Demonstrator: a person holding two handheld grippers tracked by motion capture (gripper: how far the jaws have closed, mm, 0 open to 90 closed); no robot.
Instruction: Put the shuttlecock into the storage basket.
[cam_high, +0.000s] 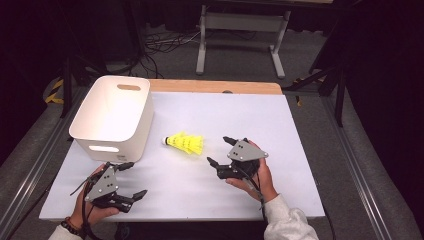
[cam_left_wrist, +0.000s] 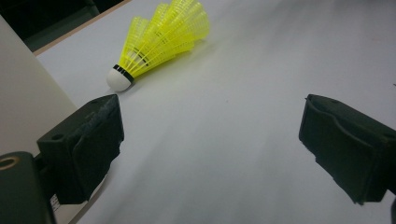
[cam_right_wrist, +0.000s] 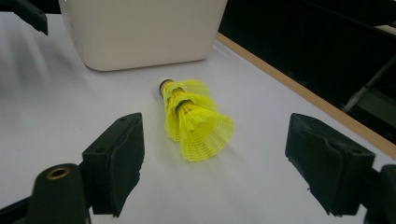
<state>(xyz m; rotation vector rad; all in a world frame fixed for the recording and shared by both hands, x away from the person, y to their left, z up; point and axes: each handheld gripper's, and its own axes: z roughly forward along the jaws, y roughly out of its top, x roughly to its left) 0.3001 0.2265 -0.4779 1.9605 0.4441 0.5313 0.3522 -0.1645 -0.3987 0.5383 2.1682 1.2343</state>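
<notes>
High view showed us the yellow shuttlecocks (cam_high: 185, 143) lying on the white table (cam_high: 280, 130), just ahead of our right gripper (cam_high: 218, 151), whose jaws stood spread with nothing between them. Our left gripper (cam_high: 131, 179) sat well apart from them, jaws wide and empty, the white bin (cam_high: 114, 116) just beside it.

Bright, evenly lit table (cam_high: 280, 150), dark surroundings, soft shadows, slightly grainy close-ups
</notes>
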